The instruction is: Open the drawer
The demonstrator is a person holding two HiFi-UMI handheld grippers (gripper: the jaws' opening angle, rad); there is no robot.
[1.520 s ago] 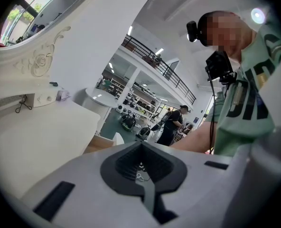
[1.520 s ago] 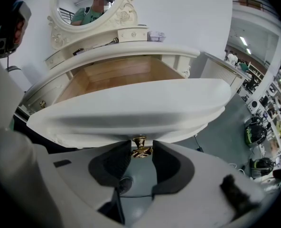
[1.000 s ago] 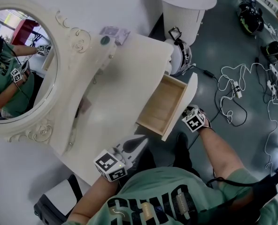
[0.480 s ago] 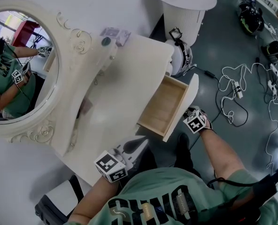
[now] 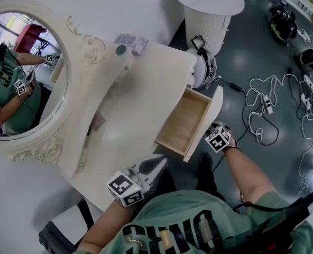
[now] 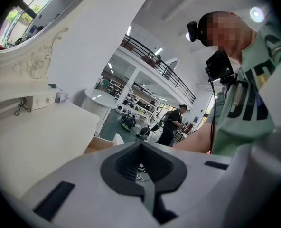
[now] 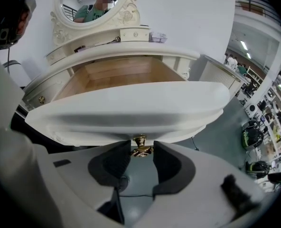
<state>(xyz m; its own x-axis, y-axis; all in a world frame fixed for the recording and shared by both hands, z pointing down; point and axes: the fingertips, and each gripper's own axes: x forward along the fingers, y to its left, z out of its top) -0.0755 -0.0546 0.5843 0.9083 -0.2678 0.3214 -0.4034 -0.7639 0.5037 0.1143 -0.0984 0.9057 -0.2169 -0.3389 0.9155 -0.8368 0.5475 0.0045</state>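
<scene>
One drawer (image 5: 185, 121) stands pulled out at the right front of desk (image 5: 140, 89), only bare wood inside. Its 1 brass knob (image 7: 141, 145) sits betw. jaws of right hand-held gripper (image 7: 141, 152), which are opening. Left hand-held gripper (image 6: 141, 151): jaws pressed together, at near desk edge.

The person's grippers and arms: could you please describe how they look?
The left gripper and right gripper are pale grey shells with dark padded jaws; each bears a white cube with black square markers. The right's jaws are opening, the drawer's brass knob between them. The person wears a green short-sleeved T-shirt with dark lettering.
</scene>
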